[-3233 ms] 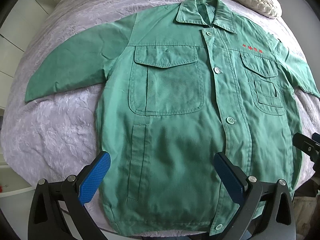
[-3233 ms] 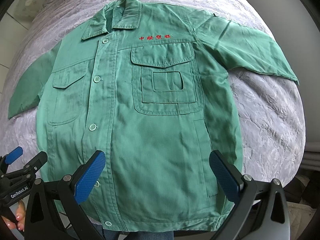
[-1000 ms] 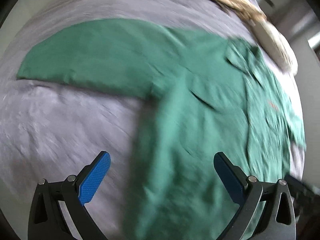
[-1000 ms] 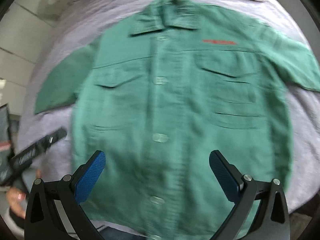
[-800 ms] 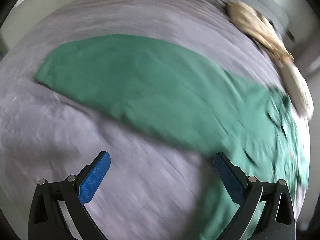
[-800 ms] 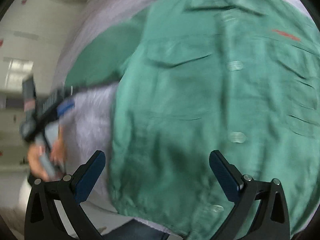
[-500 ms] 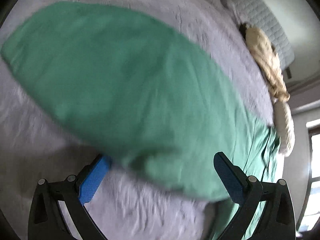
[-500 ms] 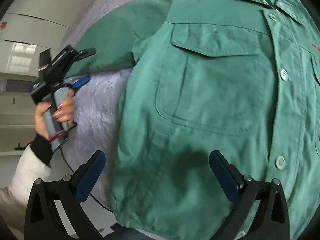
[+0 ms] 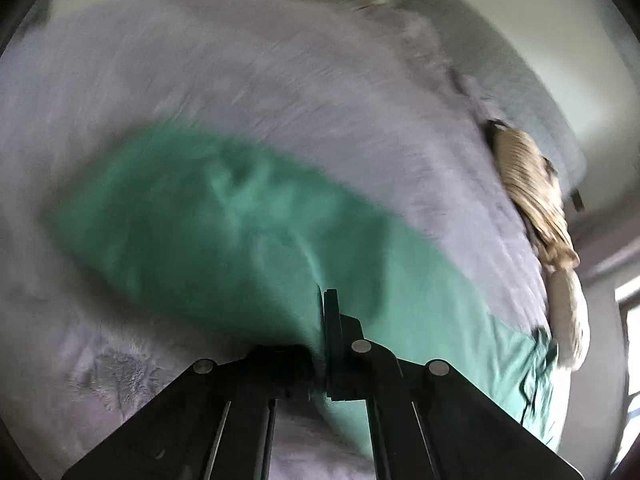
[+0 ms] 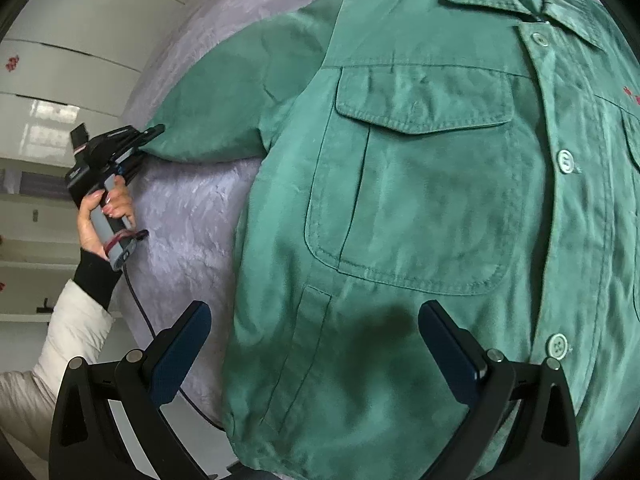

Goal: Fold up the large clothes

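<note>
Left hand-held gripper (image 9: pixel 322 300), open a moment ago, now clamped on green sleeve (image 9: pixel 224 216).

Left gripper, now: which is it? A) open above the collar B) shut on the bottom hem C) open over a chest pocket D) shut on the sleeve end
D: the left gripper has its fingers together on the green sleeve; the right wrist view shows it at the cuff end, while the right gripper is open over the jacket.

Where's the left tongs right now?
In the right wrist view, the left tongs are at far left, shut on the sleeve cuff at the bed edge.
</note>
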A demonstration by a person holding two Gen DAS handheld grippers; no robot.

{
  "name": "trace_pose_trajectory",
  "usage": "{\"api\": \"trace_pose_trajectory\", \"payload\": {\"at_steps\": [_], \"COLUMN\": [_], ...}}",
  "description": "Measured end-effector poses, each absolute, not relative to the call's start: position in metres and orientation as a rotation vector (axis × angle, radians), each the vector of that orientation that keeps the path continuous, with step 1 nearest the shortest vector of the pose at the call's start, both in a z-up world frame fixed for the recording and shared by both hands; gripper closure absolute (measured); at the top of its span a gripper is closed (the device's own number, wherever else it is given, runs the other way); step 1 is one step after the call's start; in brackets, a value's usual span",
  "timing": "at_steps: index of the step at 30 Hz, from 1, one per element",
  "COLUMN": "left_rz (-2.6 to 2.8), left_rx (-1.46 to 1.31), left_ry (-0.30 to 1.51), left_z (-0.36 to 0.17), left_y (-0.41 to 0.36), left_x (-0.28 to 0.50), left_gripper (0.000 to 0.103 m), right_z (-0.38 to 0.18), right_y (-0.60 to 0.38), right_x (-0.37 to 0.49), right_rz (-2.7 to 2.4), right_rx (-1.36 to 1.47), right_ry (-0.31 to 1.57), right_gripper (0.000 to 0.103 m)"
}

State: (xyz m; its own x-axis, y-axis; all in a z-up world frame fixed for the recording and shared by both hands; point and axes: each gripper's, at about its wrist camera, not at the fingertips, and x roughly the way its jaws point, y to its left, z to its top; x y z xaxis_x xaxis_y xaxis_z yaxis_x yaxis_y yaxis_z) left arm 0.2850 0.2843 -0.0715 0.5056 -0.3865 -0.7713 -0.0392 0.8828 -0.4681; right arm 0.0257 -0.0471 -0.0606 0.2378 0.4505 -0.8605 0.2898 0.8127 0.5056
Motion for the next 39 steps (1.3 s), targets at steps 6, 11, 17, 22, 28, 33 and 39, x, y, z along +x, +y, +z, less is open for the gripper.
{"api": "trace_pose_trajectory", "payload": {"at_steps": [6, 11, 17, 22, 28, 33, 39], "left_rz": [-0.493, -0.819, -0.954, -0.878, -0.879, -0.79, -0.414], "left_rx": [-0.33, -0.185, 0.138, 0.467, 0.53, 0.461, 0.3], "left_ry": [0.876, 0.873, 0.95, 0.976, 0.92, 0.892, 1.04], "left_z": [0.016, 0.053, 0.004, -0.063, -0.064, -0.03, -0.049], "left_y": [0.192, 0.056, -0.107, -0.157, -0.142, -0.086, 0.031], "left_x": [0.261, 0.229, 0.158, 0.105, 0.078, 0.08, 0.154], "left_gripper": [0.1, 0.1, 0.1, 0.098, 0.008, 0.008, 0.008], "right_z": [-0.045, -0.033, -0.025, -0.045, -0.052, -0.036, -0.014], "right_y": [-0.072, -0.115, -0.189, -0.238, -0.259, -0.268, -0.229], "right_x": [0.013, -0.006, -0.052, -0.091, -0.106, -0.093, -0.011], "right_rz": [0.073, -0.015, -0.179, -0.296, -0.35, -0.343, -0.213], "right_rx": [0.688, 0.73, 0.775, 0.852, 0.846, 0.757, 0.53], "right_ry": [1.254, 1.17, 1.103, 1.11, 1.12, 1.1, 1.07], "right_gripper": [0.0, 0.0, 0.0, 0.0, 0.0, 0.0, 0.0]}}
